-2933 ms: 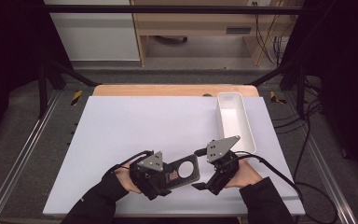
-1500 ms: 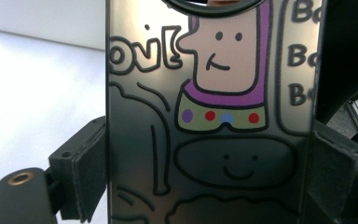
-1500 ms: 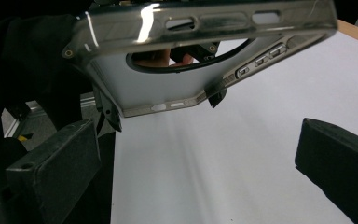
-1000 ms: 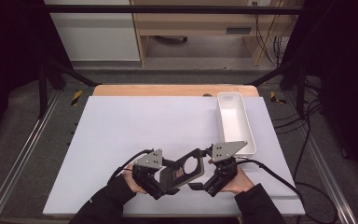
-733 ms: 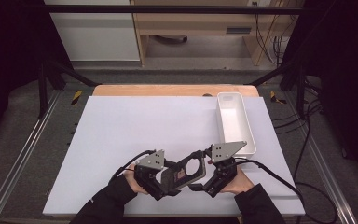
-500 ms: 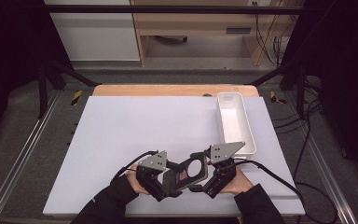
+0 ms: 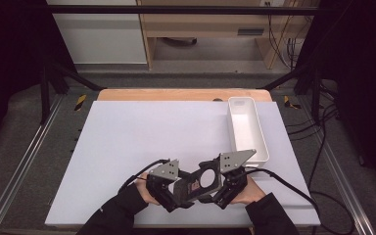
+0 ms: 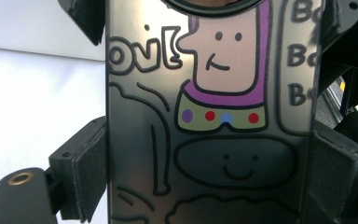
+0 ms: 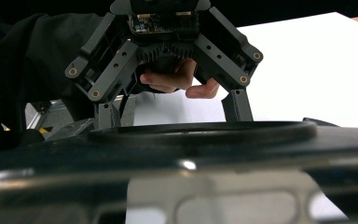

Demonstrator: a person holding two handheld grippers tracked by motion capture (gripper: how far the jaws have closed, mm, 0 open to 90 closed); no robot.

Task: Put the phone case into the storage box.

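Room, as seen from my bench

My white table [image 7: 127, 142] sits on a wood top [image 7: 176, 94] between metal rails [image 7: 24, 161]; grey floor [image 7: 176, 78], wooden shelf [image 7: 205, 29], white cabinet [image 7: 98, 34], cables [image 7: 284, 34] right, dark surrounds.

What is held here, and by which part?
A dark phone case with a cartoon print is held between both tongs: the left tongs clamp its two long side edges, the right tongs hold its camera-hole end.
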